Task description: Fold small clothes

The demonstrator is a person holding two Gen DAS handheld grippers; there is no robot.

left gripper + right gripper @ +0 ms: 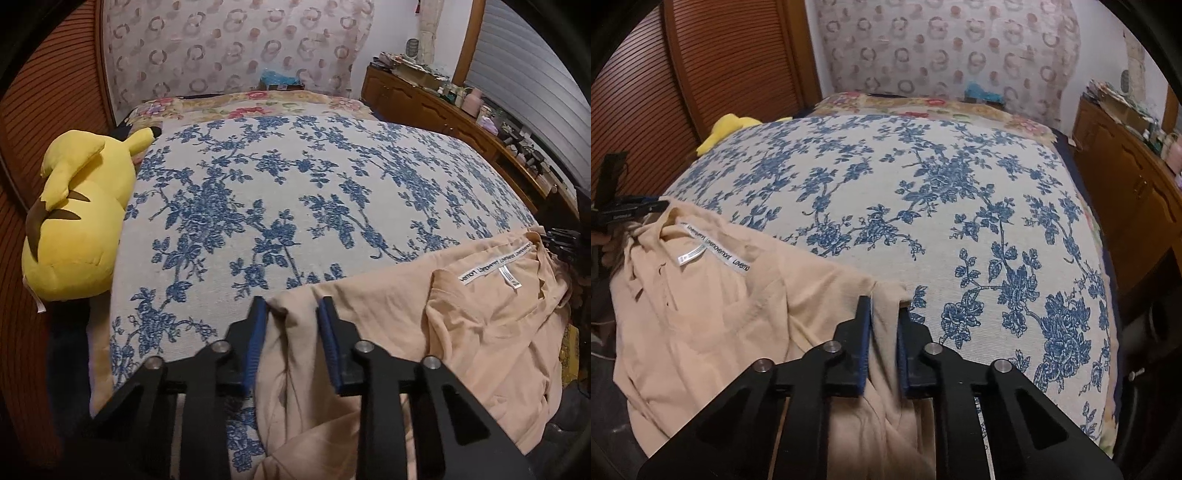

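Far left there's a slatted wooden door [55,122], and a yellow Pikachu plush [74,218] lying along that edge of the bed, touching the blue floral bedspread [295,177]. The middle of the spread is bare. At the head end sits a flowery blanket [258,103], with a teal bundle [280,79] behind it against the ring-patterned wall.

The peach top [480,325] is at the near edge of the bed, inside out-ish with its white neck label [495,264] facing up, and part of it hangs off the front. The left gripper [293,314] is clenched on the garment's left shoulder corner, cloth bunched between the blue pads. Over on the other side the right gripper [884,314] is clamped on the right shoulder corner the same way, fabric pinched tight.

Right of the bed runs a wooden dresser [443,107] crammed with bottles and clutter, well apart from the top. Nothing sits between the grippers and the open bedspread.
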